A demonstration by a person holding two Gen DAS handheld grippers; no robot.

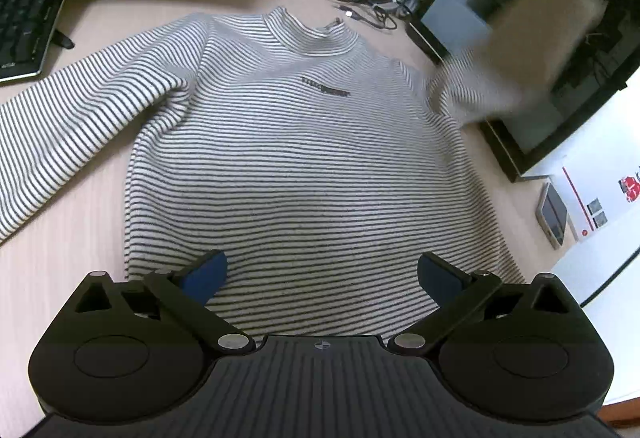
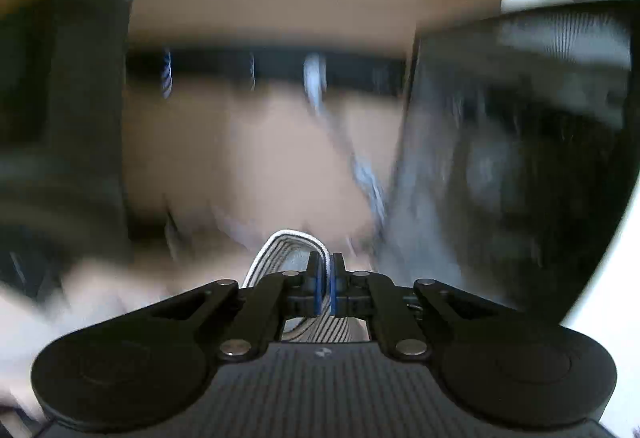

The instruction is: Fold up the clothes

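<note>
My left claw (image 1: 322, 274) gapes wide over the striped sweater's (image 1: 296, 157) hem, lower centre. My right claw (image 2: 326, 288) pinches a striped cuff (image 2: 280, 250); bare tabletop (image 1: 60, 278) lies lower left.

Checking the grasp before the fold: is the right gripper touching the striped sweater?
Touching. The right wrist view shows the right gripper shut on the striped sweater, its fabric pinched between the pads.

Left wrist view steep, near sweater (image 1: 304, 157) — right view blurred.

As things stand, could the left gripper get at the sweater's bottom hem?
Probably yes. The left gripper hangs wide open and empty just above the striped sweater, whose hem lies flat under its fingers with nothing over it. The right gripper is off to the side, shut on the sleeve.
</note>
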